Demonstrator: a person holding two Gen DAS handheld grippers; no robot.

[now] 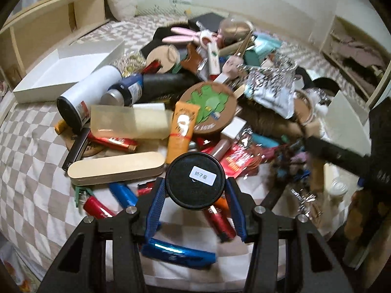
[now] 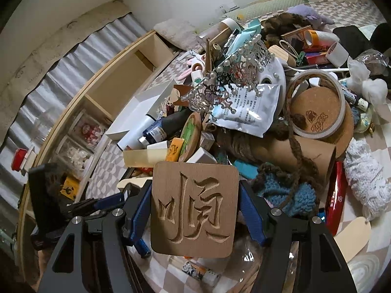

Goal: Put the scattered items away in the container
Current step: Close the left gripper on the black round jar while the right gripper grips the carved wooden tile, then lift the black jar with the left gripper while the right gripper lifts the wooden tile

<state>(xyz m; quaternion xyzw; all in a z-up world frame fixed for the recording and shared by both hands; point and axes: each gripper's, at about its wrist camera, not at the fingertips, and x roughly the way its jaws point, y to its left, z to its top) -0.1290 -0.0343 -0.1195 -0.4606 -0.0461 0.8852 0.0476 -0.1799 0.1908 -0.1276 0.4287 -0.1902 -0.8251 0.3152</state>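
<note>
A: Left tool (image 1: 195, 185) – blue fingers (image 1: 156, 196) clenched on a round black lid (image 1: 194, 181) with a small white label, held just above the clutter on the checkered bed (image 1: 27, 158).

B: Right tool (image 2: 195, 206)?

A: Clenched on a square wooden plaque (image 2: 194, 209) with a carved character, face to the camera, one finger on each side edge.

B: Container?

A: White open box (image 1: 66, 69), far left of the heap on the bed, beside the wooden headboard shelf (image 1: 48, 22). A white bottle (image 1: 86, 96) lies against its near edge.

B: The heap?

A: Dense. Wooden pencil case (image 1: 116, 168) and orange tube (image 1: 182, 128) just beyond the lid; red lighter (image 1: 218, 221) and blue lighter (image 1: 123, 195) below it. From the right view: pearl tiara (image 2: 234, 78) on top, foil pouch (image 2: 251, 107) under it, tape roll (image 2: 317, 105) to the right, blue knit piece (image 2: 286, 193) near the plaque
</note>
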